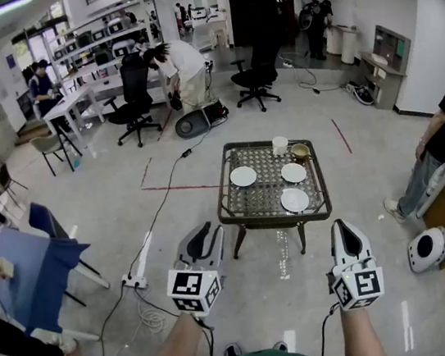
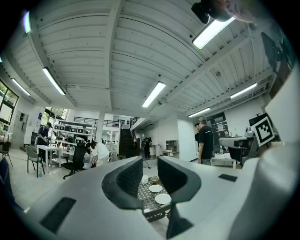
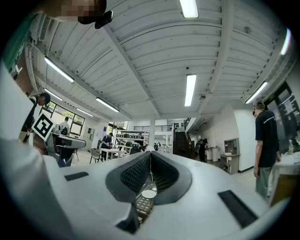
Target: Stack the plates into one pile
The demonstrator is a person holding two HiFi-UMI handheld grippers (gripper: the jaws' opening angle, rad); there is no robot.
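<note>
Head view: left gripper (image 1: 205, 233) level, spread (right gripper (image 1: 344, 229) nearly level, pressed together)

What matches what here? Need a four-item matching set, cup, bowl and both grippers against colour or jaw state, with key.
Things:
1. cup
2. bowl
3. left gripper
4. right gripper

Colour or state:
a. jaws shut, nothing between them
b. white
c. brown
d. jaws apart, nothing between them

Pairs: 1-b, 2-c, 3-d, 4-a
</note>
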